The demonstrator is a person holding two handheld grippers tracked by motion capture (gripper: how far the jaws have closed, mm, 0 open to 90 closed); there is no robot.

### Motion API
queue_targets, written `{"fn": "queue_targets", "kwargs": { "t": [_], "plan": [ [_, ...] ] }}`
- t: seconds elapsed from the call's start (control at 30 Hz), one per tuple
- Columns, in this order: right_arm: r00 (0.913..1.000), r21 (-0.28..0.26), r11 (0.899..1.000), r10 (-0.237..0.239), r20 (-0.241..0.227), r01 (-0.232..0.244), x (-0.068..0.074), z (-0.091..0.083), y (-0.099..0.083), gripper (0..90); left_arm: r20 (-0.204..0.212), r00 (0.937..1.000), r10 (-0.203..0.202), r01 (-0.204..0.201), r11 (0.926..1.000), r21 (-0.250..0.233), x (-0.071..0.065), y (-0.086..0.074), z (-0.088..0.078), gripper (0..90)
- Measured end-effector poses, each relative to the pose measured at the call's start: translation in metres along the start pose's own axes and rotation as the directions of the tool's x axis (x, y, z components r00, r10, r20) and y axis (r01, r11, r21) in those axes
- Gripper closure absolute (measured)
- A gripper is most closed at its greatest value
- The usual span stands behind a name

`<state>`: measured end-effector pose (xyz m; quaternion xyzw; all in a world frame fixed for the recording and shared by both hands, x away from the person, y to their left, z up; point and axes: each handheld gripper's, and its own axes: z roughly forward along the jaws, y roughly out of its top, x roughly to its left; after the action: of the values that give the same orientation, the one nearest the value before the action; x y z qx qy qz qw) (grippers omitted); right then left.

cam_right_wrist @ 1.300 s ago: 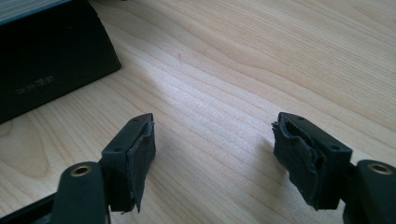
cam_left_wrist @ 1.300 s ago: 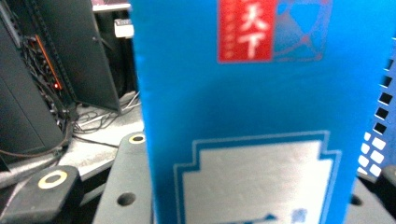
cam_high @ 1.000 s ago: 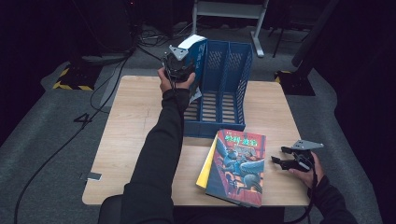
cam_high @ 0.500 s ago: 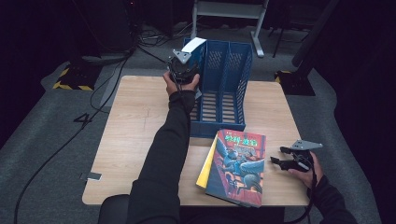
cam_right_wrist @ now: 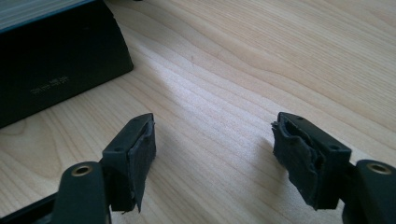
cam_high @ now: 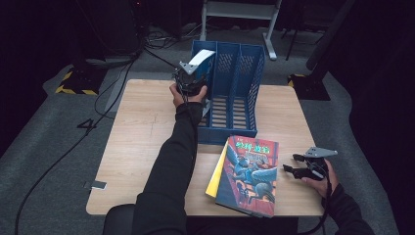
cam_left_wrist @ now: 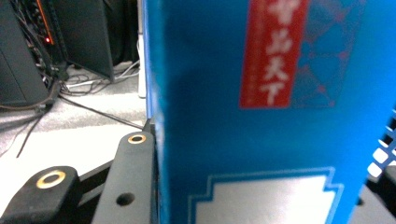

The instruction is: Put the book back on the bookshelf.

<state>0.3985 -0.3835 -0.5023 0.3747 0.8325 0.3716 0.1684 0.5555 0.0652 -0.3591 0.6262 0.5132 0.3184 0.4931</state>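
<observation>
Two claws: my left claw (cam_high: 192, 78) pinches a blue book (cam_left_wrist: 261, 112) at the rack (cam_high: 244, 88), its far jaw hidden; my right claw (cam_right_wrist: 212, 154) is spread over bare surface (cam_right_wrist: 224, 70) near the right edge.

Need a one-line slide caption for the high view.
Left gripper lowers a blue book into the file rack; right gripper rests open beside two stacked books.

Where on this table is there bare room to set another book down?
The widest free patch is the left side of the table, bordered by the file rack and the person's left sleeve. A narrower strip lies right of the rack, above the right gripper. The front middle is crowded by the books.
</observation>
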Motion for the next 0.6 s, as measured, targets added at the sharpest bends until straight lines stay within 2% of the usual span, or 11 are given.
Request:
{"fn": "queue_targets", "kwargs": {
  "t": [0.2, 0.37, 0.6],
  "plan": [
    [1.0, 0.001, 1.0, -0.001, -0.001, 0.001, 0.0, 0.0, 0.0, 29.7, 0.0, 0.9998, 0.02, -0.02, 0.9998, 0.001, 0.001, -0.004, -0.006, 60.3],
    [1.0, 0.001, 1.0, -0.002, -0.001, 0.002, 0.0, 0.0, 0.0, 29.7, 0.0, 1.0, 0.003, -0.003, 1.0, -0.009, 0.003, -0.01, -0.014, 59.6],
    [1.0, 0.003, 1.0, -0.001, 0.001, 0.001, 0.001, 0.0, 0.0, 29.7, 0.009, 0.9996, 0.026, -0.026, 0.9996, -0.008, 0.001, -0.017, -0.024, 58.4]
  ]
}}
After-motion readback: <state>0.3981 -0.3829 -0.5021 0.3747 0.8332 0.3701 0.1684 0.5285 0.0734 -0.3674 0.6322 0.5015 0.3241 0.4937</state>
